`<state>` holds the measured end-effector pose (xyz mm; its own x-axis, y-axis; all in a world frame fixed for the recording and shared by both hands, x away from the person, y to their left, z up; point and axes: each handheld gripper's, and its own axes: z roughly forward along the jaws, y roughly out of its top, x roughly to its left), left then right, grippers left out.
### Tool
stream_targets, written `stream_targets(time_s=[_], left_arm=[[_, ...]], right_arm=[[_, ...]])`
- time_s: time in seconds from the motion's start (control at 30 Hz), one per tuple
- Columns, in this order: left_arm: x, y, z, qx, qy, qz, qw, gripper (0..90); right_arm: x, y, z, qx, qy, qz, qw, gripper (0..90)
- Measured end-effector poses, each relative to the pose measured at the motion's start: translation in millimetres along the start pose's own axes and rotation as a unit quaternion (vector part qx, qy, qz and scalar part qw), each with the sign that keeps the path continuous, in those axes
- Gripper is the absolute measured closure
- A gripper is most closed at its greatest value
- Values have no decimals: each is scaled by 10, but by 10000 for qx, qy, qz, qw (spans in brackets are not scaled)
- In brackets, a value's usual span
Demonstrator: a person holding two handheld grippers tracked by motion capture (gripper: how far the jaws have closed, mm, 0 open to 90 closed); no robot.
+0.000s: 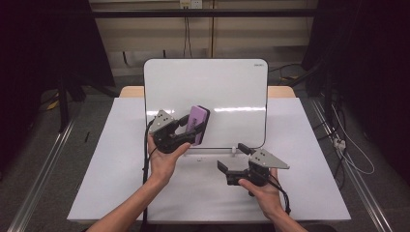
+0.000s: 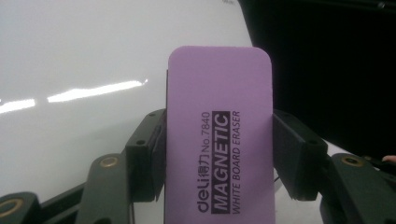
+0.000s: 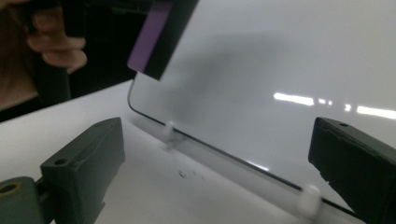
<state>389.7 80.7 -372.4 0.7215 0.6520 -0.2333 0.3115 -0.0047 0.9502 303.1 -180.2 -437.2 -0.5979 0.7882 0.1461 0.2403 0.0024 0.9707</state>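
My left claw (image 1: pixel 192 129) clamps the purple eraser (image 1: pixel 197 124) against the whiteboard (image 1: pixel 227 92); my right claw (image 1: pixel 233 157) gapes wide near the desk's (image 1: pixel 309 193) front edge.

Lab: black curtains (image 1: pixel 43 53), floor rails (image 1: pixel 43 169), cables (image 1: pixel 348 145).

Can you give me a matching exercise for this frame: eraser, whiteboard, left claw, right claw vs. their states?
Things:
1. purple magnetic eraser
2. whiteboard
3. left claw
4. right claw
5. white clips

States:
A. open, holding nothing, low in front of the board
B. standing upright on the table
C. held off the table, in front of the board's face
D. shut on the eraser
E. under the board's bottom edge

Pairs: 1-C, 2-B, 3-D, 4-A, 5-E
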Motion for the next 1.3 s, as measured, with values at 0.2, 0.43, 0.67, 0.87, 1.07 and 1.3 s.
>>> stream_targets(time_s=[0.2,0.43,0.67,0.87,1.07,1.3], left_arm=[[-65,-68,0,60,-61,85,9999,412],[-108,-133,-1,-46,-123,-98,9999,412],[-122,-183,44,-132,-132,-280,9994,412],[-167,-226,73,-111,-153,-284,9994,412],[-198,-250,95,-90,-165,-233,9996,412],[-215,-273,125,-95,-201,-257,9994,411]], right_arm=[[108,45,126,-148,248,175,9994,31],[116,53,145,-387,265,473,9978,141],[91,104,194,-621,264,806,9945,275],[136,19,303,-638,359,1282,9890,425],[175,-26,353,-630,359,1421,9872,485],[166,-30,344,-706,418,1527,9849,624]])
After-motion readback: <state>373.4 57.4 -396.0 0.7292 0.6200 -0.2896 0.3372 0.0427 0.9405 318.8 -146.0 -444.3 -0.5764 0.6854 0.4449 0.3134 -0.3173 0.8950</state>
